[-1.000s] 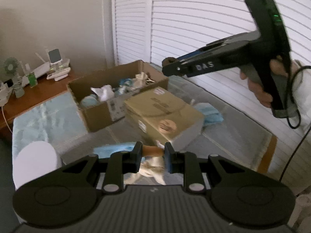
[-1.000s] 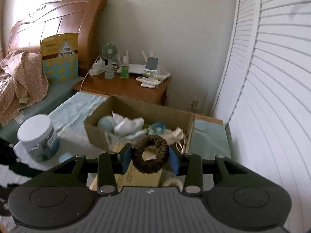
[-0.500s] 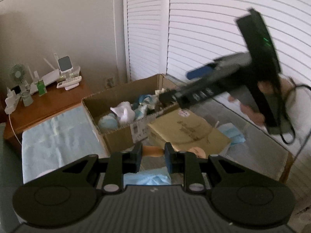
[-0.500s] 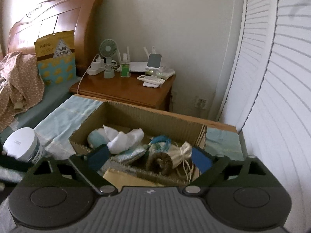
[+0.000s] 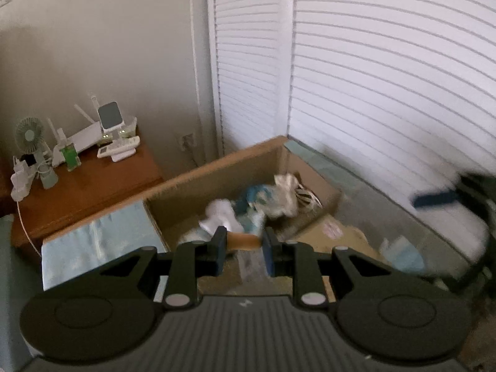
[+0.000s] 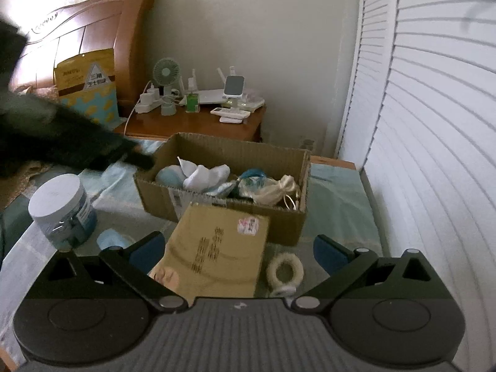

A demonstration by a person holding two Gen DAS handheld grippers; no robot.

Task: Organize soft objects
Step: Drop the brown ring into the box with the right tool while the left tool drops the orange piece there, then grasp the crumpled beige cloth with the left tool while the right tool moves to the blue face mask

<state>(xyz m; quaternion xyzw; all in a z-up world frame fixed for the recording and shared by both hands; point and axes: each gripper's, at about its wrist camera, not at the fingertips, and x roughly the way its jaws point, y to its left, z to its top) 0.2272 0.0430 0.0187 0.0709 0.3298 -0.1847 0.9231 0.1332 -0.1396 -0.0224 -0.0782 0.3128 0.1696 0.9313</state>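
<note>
Sorting is mid-cycle, by my reading: the right gripper (image 6: 238, 252) has just been opening and its jaws stand spread wide with nothing between them, while the cardboard box (image 6: 217, 152) at centre frame already holds a heap of soft things, among them white socks (image 6: 204, 173) and a cream pouch (image 6: 279, 187). In the left wrist view, the left gripper (image 5: 243, 248) is clamped on a small tan object (image 5: 245, 240), too blurred to name, which sits low in the frame over the near edge of the same box (image 5: 217, 167). At far right of that view a blue pad of the other tool shows as a smear. The next move looks like carrying the tan piece over the box's open top and letting go. For the free gripper, a white ring (image 6: 285, 271) lies on the bedcover at lower centre-right, just beside the flat tan package (image 6: 223, 248), and seems a likely pickup; the approach would need to avoid the package's edge.
</note>
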